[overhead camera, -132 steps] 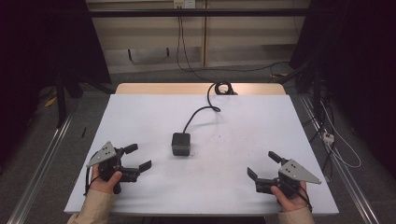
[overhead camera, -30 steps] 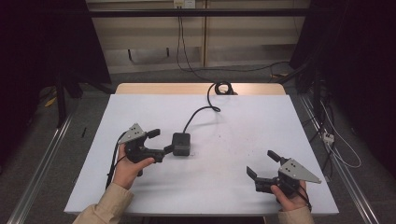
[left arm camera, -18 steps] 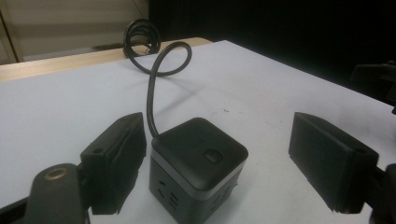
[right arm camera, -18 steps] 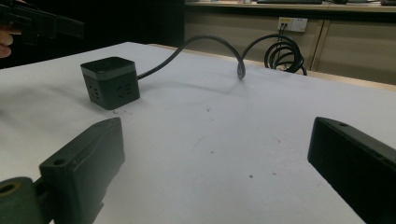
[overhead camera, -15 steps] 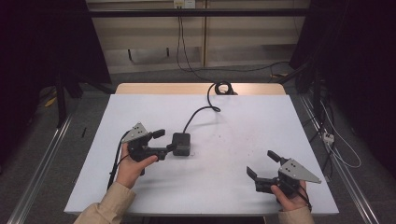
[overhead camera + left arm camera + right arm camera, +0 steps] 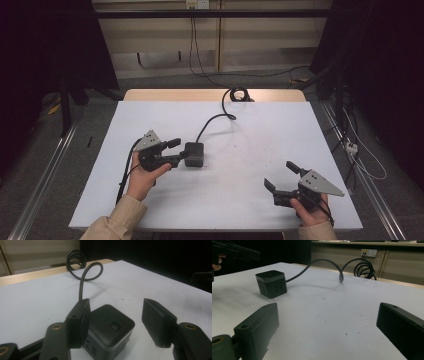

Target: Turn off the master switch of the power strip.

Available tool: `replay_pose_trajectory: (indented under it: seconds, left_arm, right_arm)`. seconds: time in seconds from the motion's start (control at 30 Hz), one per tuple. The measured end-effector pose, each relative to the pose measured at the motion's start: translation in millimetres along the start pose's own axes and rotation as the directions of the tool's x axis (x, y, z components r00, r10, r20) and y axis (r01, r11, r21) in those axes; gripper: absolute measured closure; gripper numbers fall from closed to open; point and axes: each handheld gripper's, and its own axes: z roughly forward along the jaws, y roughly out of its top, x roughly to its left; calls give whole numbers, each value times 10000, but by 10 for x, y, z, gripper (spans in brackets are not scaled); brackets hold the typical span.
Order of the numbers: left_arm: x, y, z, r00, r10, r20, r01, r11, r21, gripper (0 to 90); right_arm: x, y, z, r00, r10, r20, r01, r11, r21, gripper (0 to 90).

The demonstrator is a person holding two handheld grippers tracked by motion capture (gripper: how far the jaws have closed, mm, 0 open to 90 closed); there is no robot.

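While left gripper fingers close around it | black cube power block, grey band, corded | right gripper fingers spread

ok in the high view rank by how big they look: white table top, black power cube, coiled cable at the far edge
1. white table top, by far the largest
2. black power cube
3. coiled cable, slightly smaller; it lies farther from the camera, so this ranking is unsure

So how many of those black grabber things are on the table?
2. The left gripper is by the black power cube, its fingers around it. The right gripper is near the table's front right corner, apart from the cube.
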Motion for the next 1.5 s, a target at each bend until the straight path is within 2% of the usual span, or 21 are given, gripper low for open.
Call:
replay_pose_trajectory:
  seconds: [0.2, 0.37, 0.63, 0.77, 0.93, 1.2, 1.5]
  left_arm:
    - [27, 2, 11, 9999, -143, -87, 143, 9999, 19, 535]
    - [30, 11, 15, 9998, -35, -199, 35, 10000, -7, 638]
    - [9, 22, 42, 9992, 317, -256, -314, 9994, 137, 757]
    - [14, 20, 50, 9995, 247, -201, -244, 9996, 140, 800]
    - [11, 12, 66, 9989, 395, -237, -391, 9990, 201, 840]
    - [22, 12, 78, 9997, 167, -150, -168, 9998, -103, 831]
    - [18, 15, 98, 9997, 195, -168, -198, 9997, -149, 848]
  right_arm:
    - [-1, 1, -7, 10000, -2, -25, 2, 10000, -19, 40]
    - [-4, 1, -12, 10000, -7, -20, 7, 10000, -27, 40]
    - [-4, 1, -15, 10000, -11, -17, 11, 10000, -26, 41]
    - [-5, 1, -18, 10000, -4, -5, 4, 10000, -35, 41]
    - [-6, 2, -19, 10000, 2, -3, -2, 10000, -39, 42]
    - [-8, 2, -22, 10000, 9, 4, -9, 10000, -48, 42]
    - [-11, 0, -26, 10000, 13, 8, -13, 10000, -51, 42]
